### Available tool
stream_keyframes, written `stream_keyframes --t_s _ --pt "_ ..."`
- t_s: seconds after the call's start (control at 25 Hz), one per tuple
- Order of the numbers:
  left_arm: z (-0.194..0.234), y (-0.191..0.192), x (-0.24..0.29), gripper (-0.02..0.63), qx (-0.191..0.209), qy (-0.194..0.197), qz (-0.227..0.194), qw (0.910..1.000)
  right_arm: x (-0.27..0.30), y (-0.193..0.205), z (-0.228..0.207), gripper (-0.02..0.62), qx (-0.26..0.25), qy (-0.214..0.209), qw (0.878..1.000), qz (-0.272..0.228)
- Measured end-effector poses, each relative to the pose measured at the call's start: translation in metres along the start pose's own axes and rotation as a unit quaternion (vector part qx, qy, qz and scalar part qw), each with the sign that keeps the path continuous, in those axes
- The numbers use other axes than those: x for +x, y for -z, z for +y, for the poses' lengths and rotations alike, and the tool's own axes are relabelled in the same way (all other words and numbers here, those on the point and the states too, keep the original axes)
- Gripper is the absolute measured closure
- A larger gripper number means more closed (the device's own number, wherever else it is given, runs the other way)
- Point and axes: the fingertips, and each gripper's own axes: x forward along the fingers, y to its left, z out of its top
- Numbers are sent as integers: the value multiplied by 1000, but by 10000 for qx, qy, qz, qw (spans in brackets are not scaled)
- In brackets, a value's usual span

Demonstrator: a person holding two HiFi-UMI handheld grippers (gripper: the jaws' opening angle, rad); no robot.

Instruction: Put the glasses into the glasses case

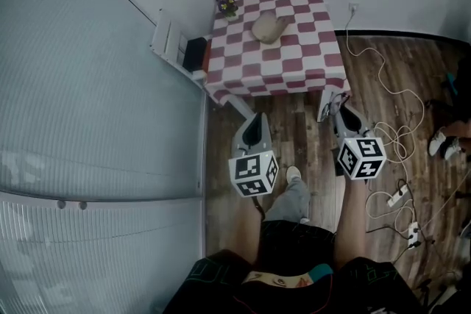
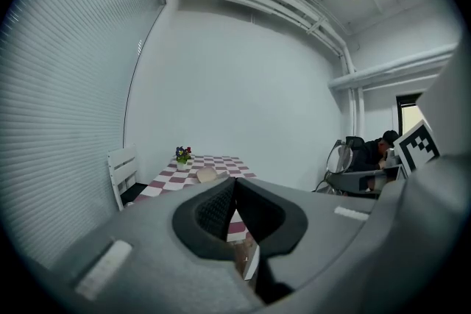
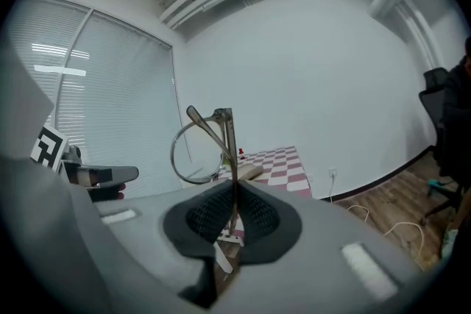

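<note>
Closest to the lens: my own leg (image 1: 291, 204), standing on the wood floor (image 1: 383, 77) short of the counter (image 1: 294, 59). Both claws point toward the counter and sit just short of its near edge.

Left claw (image 1: 255, 129): clenched. In the left gripper view the black pads of the left claw (image 2: 234, 186) press flat against each other with nothing between them.

Right claw (image 1: 342, 114): clenched on the glasses (image 3: 231, 147). In the right gripper view the right claw (image 3: 233, 195) pinches one temple arm between its pads. The frame stands upright above the jaws. One round lens rim hangs to the left of the clamped arm, and the second temple slants down across it. The glasses are in the air, on the near side of the counter and well apart from the case.

Glasses case (image 1: 269, 27): beige, lying on the counter's red-and-white chequered cloth, about mid-width and toward the far half. The left gripper view also shows the case (image 2: 207, 174) on the cloth. I cannot tell whether it is open or closed.

Other notes, placed from the counter:
- A small pot of flowers (image 1: 227, 5) stands at the far left corner.
- A white chair (image 1: 173, 44) stands against the left side.
- Pale cables (image 1: 397, 132) loop over the floor to the right, with a power strip (image 1: 398, 195) lying nearer me.
- Someone else's shoes (image 1: 443, 143) are far off to the right.
</note>
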Motion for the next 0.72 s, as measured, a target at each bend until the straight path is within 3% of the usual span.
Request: stream_keyframes --t_s 0.32,0.72 --pt "28 -5 56 597 -131 12 144 9998 60 -10 -4 578 -53 -21 9998 168" --pt "67 4 111 597 -596 -134 209 9979 122 -19 -5 578 -456 -84 9977 496"
